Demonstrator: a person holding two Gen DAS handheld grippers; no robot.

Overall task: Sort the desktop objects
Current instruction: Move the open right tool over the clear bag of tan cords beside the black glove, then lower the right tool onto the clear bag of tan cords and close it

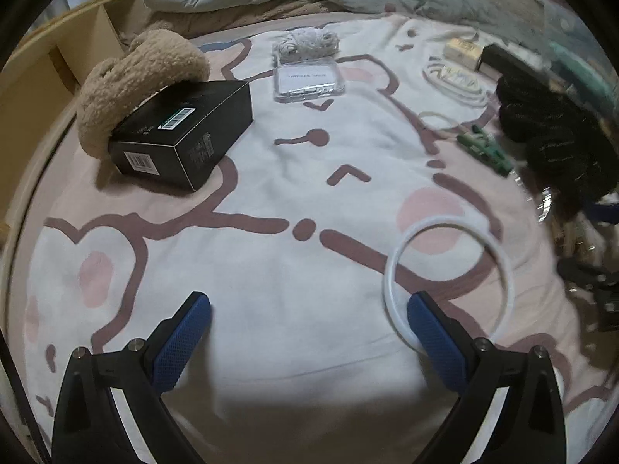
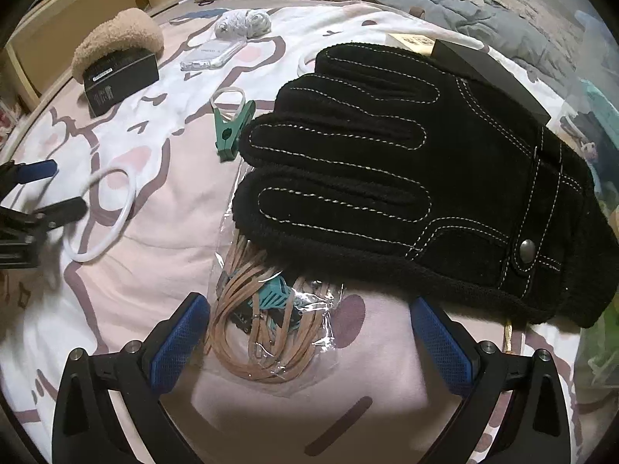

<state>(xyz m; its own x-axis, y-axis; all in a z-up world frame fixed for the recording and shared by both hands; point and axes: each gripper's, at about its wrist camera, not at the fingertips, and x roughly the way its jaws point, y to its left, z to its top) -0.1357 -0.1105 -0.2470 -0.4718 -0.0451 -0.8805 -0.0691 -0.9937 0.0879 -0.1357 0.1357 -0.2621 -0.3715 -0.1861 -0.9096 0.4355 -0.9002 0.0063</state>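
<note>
The thin white plastic ring [image 1: 448, 282] lies flat on the pink cartoon-print bed cover [image 1: 271, 270], and the left tongs [image 1: 309, 313] are released, spread wide. The ring is just in front, toward the right blue-padded finger [image 1: 433, 332], whose tip overlaps its near rim. The right tongs [image 2: 309, 317] are also released, empty, above a clear bag of tan cords [image 2: 267, 332] beside the black stitched suede glove [image 2: 406, 178]. The left hand's tongs are much nearer to the ring.
</note>
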